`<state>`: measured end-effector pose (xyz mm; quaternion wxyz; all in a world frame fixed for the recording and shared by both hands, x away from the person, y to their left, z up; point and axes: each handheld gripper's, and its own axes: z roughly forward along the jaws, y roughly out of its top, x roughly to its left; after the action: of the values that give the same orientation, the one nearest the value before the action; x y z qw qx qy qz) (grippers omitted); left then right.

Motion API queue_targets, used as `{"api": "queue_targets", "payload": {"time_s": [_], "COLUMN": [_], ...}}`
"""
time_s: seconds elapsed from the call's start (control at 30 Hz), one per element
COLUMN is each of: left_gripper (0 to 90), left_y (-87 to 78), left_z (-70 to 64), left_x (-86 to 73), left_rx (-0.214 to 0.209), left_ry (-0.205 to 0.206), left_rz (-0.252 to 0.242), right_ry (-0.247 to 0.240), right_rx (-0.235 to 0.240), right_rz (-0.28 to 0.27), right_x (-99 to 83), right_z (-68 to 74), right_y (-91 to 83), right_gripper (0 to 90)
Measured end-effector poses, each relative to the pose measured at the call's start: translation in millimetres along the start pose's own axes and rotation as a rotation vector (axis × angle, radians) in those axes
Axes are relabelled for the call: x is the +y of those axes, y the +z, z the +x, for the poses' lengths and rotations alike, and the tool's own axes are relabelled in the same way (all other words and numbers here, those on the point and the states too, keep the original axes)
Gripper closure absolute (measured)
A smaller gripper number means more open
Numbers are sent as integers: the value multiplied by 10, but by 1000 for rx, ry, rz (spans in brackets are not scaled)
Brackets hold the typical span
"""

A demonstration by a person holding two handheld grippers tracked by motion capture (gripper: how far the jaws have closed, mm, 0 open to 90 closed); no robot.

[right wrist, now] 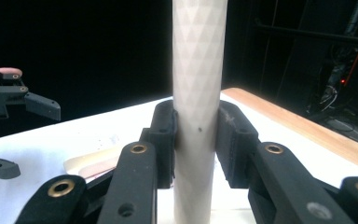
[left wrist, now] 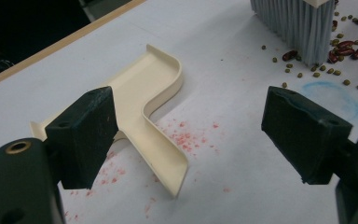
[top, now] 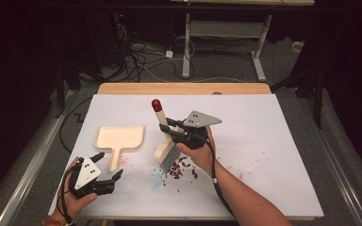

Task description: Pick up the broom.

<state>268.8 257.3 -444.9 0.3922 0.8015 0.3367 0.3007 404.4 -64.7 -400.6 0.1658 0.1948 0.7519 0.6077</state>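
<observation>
A cream brush (top: 166, 149) with a red-tipped handle and grey bristles (left wrist: 294, 25) stands almost upright on the white table cover, bristles down among red beans (top: 181, 170) and small green ones (left wrist: 326, 72). My right gripper (top: 169, 129) is shut on the brush handle (right wrist: 199, 93), jaws pressed on both sides. A cream dustpan (top: 119, 140) lies flat to the left, handle toward me. My left gripper (top: 110, 164) is open just short of the dustpan handle (left wrist: 161, 151), which lies between its jaws further ahead.
Pink specks (left wrist: 189, 137) and a blue smear (left wrist: 338, 93) mark the cover near the dustpan handle. The table's wooden far edge (top: 184, 88) shows beyond the cover. Cables and a desk frame (top: 226, 44) lie on the floor behind.
</observation>
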Motion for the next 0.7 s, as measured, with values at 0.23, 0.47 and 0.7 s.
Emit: {"api": "queue_targets", "payload": {"time_s": [0.23,0.47,0.7], "left_gripper": [175,176,176], "left_y": [17,10,45], "left_z": [5,21,2], "left_x": [-5,-19,-16], "left_rx": [-6,-5,-13], "left_ry": [0,-10,4], "left_rz": [5,4,18], "right_ry": [45,72,44], "right_rx": [-137,-347,-398], "right_rz": [-62,-84,-56], "right_x": [122,-5,-122], "right_z": [-34,-53,-85], "right_y": [49,144,57], "right_gripper": [704,704,704]}}
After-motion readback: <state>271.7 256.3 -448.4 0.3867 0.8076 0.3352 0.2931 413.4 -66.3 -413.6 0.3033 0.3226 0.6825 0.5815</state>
